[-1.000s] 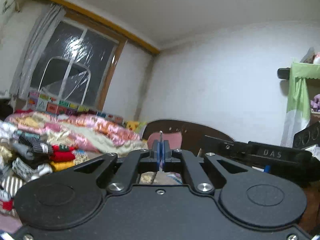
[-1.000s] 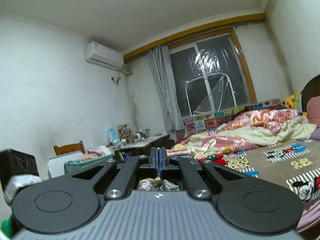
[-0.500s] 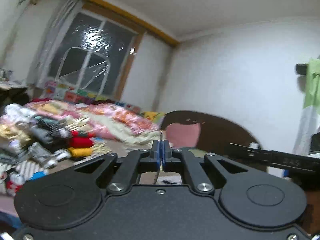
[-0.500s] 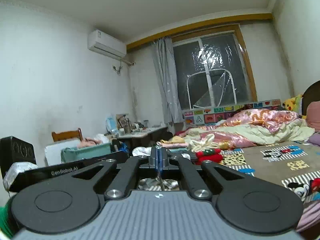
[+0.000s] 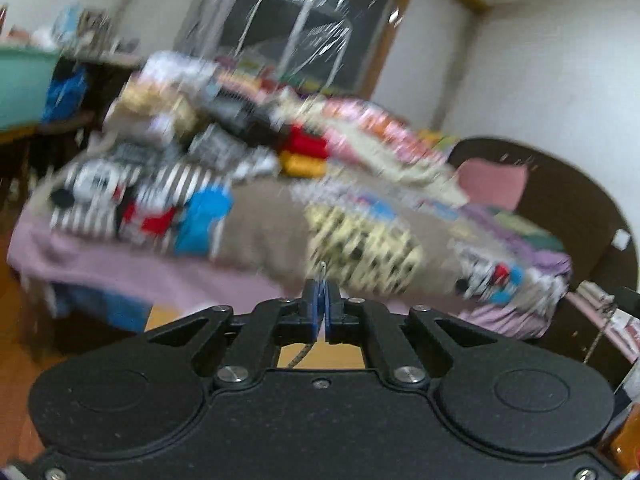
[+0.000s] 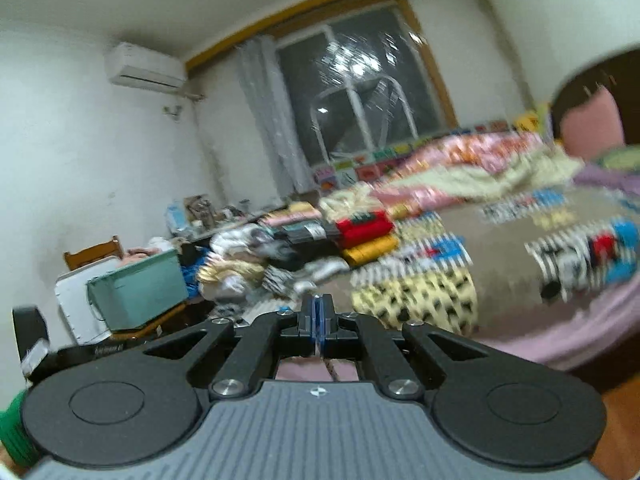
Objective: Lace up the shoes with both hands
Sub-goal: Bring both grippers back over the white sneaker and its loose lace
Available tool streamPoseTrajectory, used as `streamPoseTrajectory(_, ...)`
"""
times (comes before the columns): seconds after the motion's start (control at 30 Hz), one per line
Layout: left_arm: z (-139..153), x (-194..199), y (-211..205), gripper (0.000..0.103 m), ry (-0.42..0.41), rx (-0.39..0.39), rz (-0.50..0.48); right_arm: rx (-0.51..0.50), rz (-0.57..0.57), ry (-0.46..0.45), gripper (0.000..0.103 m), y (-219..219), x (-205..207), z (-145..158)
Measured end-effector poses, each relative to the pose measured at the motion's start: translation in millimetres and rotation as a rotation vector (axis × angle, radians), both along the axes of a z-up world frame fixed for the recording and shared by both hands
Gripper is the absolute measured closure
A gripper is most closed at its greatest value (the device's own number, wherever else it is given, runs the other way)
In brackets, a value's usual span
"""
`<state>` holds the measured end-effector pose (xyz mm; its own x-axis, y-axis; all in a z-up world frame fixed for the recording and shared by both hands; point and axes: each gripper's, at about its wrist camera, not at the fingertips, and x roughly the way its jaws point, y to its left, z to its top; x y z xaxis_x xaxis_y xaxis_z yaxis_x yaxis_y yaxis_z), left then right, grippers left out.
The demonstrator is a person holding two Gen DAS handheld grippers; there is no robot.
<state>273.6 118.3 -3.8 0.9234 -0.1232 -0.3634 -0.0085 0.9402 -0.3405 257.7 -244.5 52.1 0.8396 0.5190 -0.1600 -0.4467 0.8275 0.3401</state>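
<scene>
Pinching lace ends, the left gripper (image 5: 321,294) and right gripper (image 6: 317,314) have jaws closed; label lettering too blurred.

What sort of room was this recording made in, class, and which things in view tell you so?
Most likely a lived-in bedroom. A bed with a patterned cover fills much of both views, a dark wooden headboard with a pink pillow stands at its end, and folded clothes are piled on it.
</scene>
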Motion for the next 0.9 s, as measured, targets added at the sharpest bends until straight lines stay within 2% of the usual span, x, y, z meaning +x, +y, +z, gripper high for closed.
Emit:
streamPoseTrajectory(0.13, -51, 9, -2, 0.103, 0.108, 0.001, 0.013, 0.016, -0.033, 0.081, 0.099, -6, 11, -57)
streamPoseTrajectory(0.2, -73, 15, -5, 0.096, 0.157, 0.013, 0.02, 0.022, -0.038, 0.121, 0.099, -4, 16, -85)
streamPoseTrajectory(0.27, -92, 17, -8, 0.048, 0.196, 0.038, 0.036, 0.029, -0.035, 0.16, 0.099, -1, 22, -111)
streamPoseTrajectory(0.3, -100, 20, -7, 0.045, 0.214, 0.047, 0.032, 0.029, -0.033, 0.179, 0.099, 2, 25, -124)
streamPoseTrajectory(0.37, -112, 27, -9, 0.045, 0.255, 0.073, 0.016, 0.032, -0.02, 0.214, 0.099, 5, 27, -149)
streamPoseTrajectory(0.53, -123, 33, -23, 0.045, 0.293, 0.111, -0.023, 0.029, 0.037, 0.337, 0.099, 23, 35, -200)
streamPoseTrajectory(0.7, -134, 39, -37, 0.045, 0.33, 0.149, -0.061, -0.012, 0.129, 0.343, 0.099, 51, 46, -203)
streamPoseTrajectory(0.9, -140, 38, -52, 0.044, 0.349, 0.15, -0.105, -0.027, 0.161, 0.366, 0.099, 63, 48, -210)
